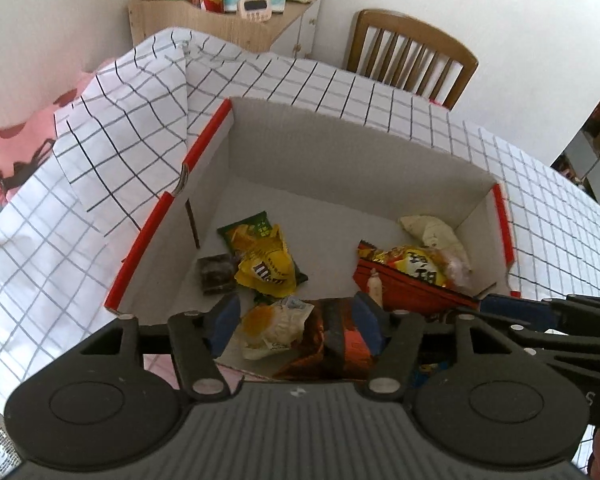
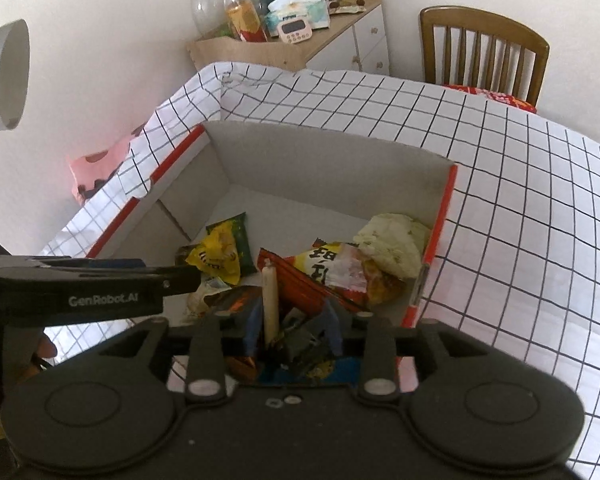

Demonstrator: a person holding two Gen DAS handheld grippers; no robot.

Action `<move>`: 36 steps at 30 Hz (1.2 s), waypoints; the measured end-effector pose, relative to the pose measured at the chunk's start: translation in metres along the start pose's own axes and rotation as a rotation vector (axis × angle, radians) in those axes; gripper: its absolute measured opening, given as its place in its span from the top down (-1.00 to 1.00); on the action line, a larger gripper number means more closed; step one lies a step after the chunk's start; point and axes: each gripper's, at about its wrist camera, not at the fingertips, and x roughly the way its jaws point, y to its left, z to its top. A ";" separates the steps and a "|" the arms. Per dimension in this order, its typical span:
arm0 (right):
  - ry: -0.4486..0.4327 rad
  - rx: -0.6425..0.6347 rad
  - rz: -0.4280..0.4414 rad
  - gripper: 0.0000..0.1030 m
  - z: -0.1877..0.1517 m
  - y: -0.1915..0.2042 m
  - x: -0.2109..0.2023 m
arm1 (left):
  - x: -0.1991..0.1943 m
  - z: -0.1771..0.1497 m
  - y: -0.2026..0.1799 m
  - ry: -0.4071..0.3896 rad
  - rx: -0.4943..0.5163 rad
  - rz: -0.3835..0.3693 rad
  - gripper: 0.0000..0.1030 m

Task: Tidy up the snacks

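A white cardboard box with red edges point(image 1: 204, 140) point(image 2: 440, 216) sits on the checked tablecloth and holds several snack packs. Inside lie a yellow M&M's bag point(image 1: 266, 268) point(image 2: 216, 258), a dark brown cake pack point(image 1: 216, 274), a red chip bag point(image 1: 412, 292) point(image 2: 308, 280) and a pale green pack point(image 1: 436, 232) point(image 2: 392, 248). My left gripper point(image 1: 296, 324) is open over the box's near edge, above an egg-print pack point(image 1: 268, 326). My right gripper point(image 2: 292, 320) is shut on a cream sausage stick point(image 2: 270, 300) and a dark wrapper point(image 2: 304, 340).
A wooden chair point(image 1: 412, 52) point(image 2: 484, 48) stands behind the table. A low cabinet point(image 1: 236, 20) point(image 2: 300, 44) with bottles and a timer is at the back wall. A lamp head point(image 2: 4, 76) hangs at the left. Pink cloth point(image 1: 16, 148) lies left of the table.
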 end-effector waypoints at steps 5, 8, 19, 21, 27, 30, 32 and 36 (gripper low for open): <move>-0.043 -0.001 -0.002 -0.16 -0.005 0.000 -0.018 | -0.019 -0.006 -0.005 -0.050 0.013 -0.004 -0.22; -0.075 0.000 0.007 -0.31 -0.008 -0.001 -0.031 | -0.030 -0.011 -0.009 -0.078 0.021 -0.004 -0.22; -0.206 -0.008 0.031 -0.82 -0.020 -0.006 -0.084 | -0.076 -0.027 -0.029 -0.177 0.078 0.008 -0.26; -0.224 -0.001 0.029 -0.89 -0.024 -0.009 -0.093 | -0.084 -0.030 -0.033 -0.201 0.085 0.003 -0.33; -0.267 0.002 0.028 -0.99 -0.037 -0.018 -0.114 | -0.106 -0.038 -0.046 -0.259 0.113 0.007 -0.40; -0.285 0.009 0.030 -0.99 -0.046 -0.020 -0.122 | -0.112 -0.042 -0.048 -0.265 0.104 -0.009 -0.47; -0.295 0.015 0.040 -0.99 -0.052 -0.022 -0.127 | -0.116 -0.046 -0.049 -0.270 0.100 -0.012 -0.48; -0.337 0.019 0.043 -0.99 -0.063 -0.024 -0.137 | -0.124 -0.055 -0.051 -0.273 0.089 -0.037 -0.60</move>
